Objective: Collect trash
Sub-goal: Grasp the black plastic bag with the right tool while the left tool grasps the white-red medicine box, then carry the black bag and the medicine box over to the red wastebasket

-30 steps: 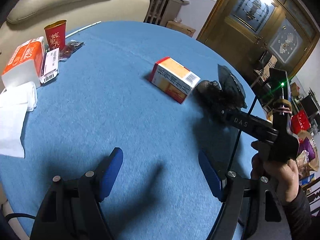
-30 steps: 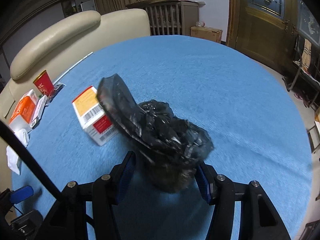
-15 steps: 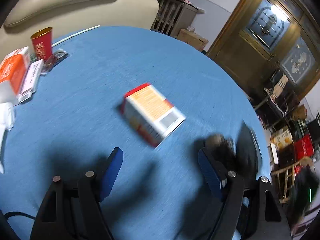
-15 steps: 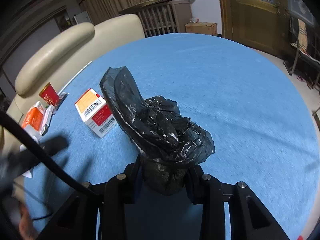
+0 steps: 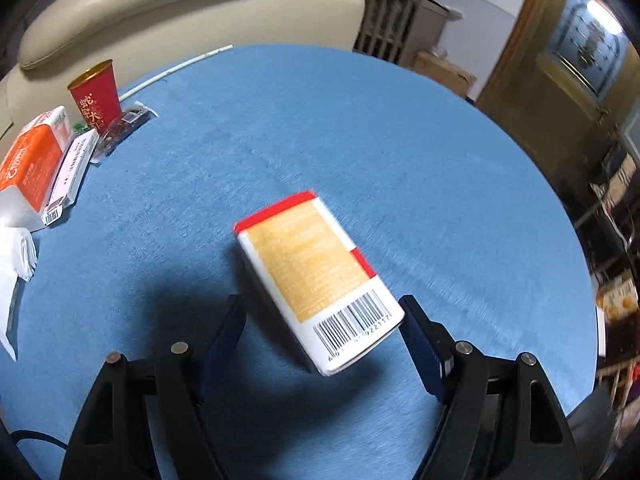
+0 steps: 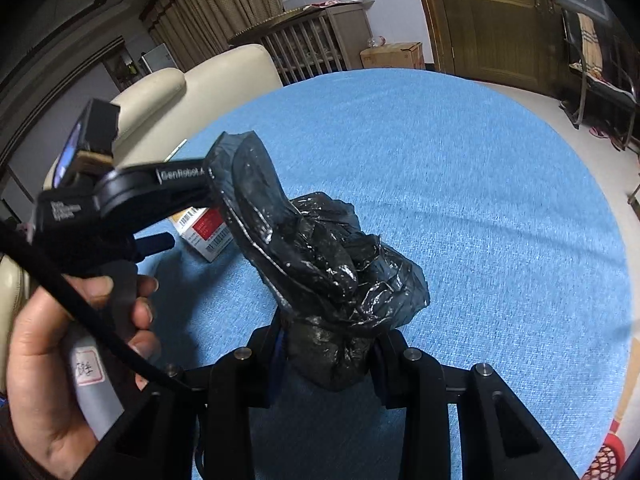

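Observation:
A white, orange and red carton (image 5: 312, 276) lies on the round blue table (image 5: 360, 140). My left gripper (image 5: 322, 316) is open and hangs over the carton's barcode end, which sits between the blue fingers without being pinched. In the right wrist view, my right gripper (image 6: 328, 348) is shut on the bunched bottom of a crumpled black plastic bag (image 6: 320, 256), which stands up from the jaws. Past the bag, the carton (image 6: 206, 234) shows partly under the left gripper, which a hand (image 6: 44, 344) is holding.
At the table's far left stand a red paper cup (image 5: 96, 100), an orange tissue pack (image 5: 30, 168), a flat white box (image 5: 70, 172), a dark wrapper (image 5: 124, 128) and white tissues (image 5: 16, 256). A cream sofa (image 5: 160, 4) curves behind the table; wooden doors stand to the right.
The left gripper has moved over to the carton, which now sits between its open fingers. The right jaws closed onto the black bag, and the left hand has come into the right wrist view.

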Tool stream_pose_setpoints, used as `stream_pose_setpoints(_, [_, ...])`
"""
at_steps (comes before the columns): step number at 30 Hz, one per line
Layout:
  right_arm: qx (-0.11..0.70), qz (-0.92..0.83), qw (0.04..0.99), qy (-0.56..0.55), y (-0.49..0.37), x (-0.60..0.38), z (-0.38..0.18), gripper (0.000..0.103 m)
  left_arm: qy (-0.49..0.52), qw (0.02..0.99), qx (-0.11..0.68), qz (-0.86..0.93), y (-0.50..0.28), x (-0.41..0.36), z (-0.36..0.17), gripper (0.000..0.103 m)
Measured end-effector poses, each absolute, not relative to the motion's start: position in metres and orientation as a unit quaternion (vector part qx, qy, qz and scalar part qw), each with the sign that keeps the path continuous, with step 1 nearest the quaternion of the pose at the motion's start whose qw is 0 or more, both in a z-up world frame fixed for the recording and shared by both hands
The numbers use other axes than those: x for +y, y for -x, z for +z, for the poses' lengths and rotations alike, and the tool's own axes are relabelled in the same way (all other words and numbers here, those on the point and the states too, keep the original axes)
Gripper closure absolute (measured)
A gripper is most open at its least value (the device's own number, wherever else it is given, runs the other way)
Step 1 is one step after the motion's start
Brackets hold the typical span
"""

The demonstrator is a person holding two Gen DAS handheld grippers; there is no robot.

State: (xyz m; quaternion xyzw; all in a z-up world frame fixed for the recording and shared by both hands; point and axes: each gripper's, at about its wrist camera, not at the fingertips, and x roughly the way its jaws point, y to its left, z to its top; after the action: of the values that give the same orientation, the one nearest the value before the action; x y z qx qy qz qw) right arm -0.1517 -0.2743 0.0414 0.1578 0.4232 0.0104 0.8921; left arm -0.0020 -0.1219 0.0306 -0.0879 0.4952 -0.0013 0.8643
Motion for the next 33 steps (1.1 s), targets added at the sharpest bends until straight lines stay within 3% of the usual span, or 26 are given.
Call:
stream_pose_setpoints(10, [0.426,0.013,0.891,-0.159,0.156,-0.268,0.045,0.066,0.076,0.866,0.495,0.004,0.033,-0.063,0.027,0.025])
stream_pose_setpoints(22, [0.429,-0.002,0.891,-0.148,0.163,-0.255,0.052,0.066,0.029,0.869,0.492,-0.04,0.015,-0.074,0.027,0.025])
stream_pose_setpoints(23, [0.429,-0.003,0.891,-0.148,0.163,-0.253,0.053,0.066,0.024,0.872,0.487,-0.051,0.013,-0.074,0.027,0.033])
stream_pose_setpoints(24, [0.43,-0.003,0.891,-0.146,0.163,-0.252,0.054,0.066,0.018,0.871,0.487,-0.056,0.014,-0.076,0.026,0.052])
stream_pose_setpoints(33, [0.427,-0.002,0.893,-0.144,0.177,-0.243,0.061,0.066,0.002,0.878,0.473,-0.075,0.045,-0.074,0.043,0.054])
